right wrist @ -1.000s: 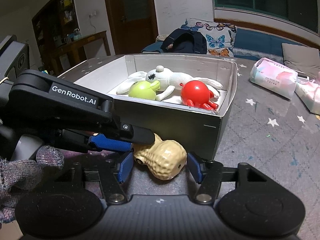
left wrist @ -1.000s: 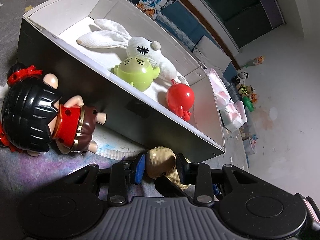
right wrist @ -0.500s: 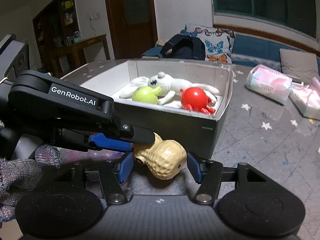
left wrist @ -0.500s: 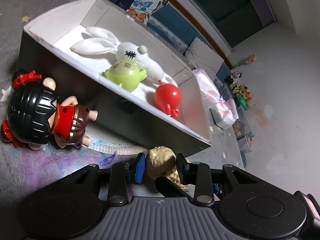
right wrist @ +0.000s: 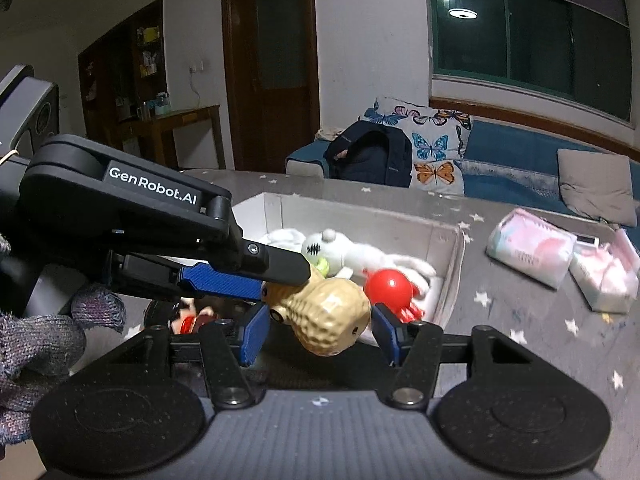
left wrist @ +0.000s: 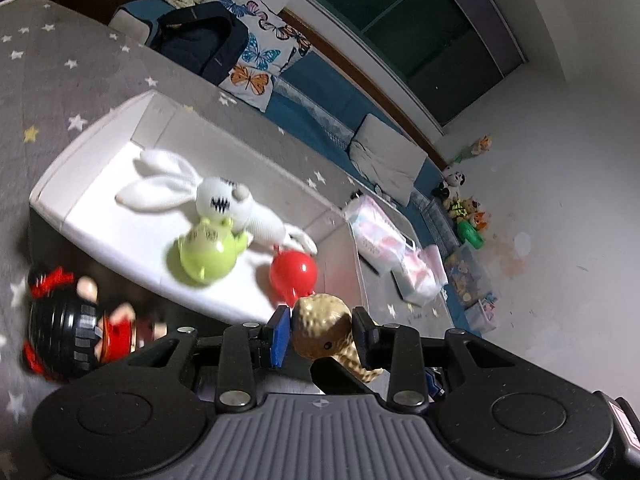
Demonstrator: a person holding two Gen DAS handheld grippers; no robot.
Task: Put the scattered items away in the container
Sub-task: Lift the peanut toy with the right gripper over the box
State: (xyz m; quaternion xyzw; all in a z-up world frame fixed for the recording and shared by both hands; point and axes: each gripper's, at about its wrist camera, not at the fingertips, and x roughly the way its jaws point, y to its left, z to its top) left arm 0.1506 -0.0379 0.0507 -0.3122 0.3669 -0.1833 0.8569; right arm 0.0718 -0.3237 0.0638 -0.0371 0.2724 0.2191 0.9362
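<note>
Left claw: pads clamped on one lobe of the peanut toy. Right claw: jaws closing with the other lobe between them, both pads touching it. The peanut toy hangs clear of the surface, over the box near wall. Inside the box: white rabbit, green toy, red toy. The doll lies outside that wall.

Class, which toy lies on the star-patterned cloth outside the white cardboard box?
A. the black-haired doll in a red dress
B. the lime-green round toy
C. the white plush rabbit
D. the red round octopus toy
A: the black-haired doll in a red dress lies outside the white cardboard box; the other three sit inside.
</note>
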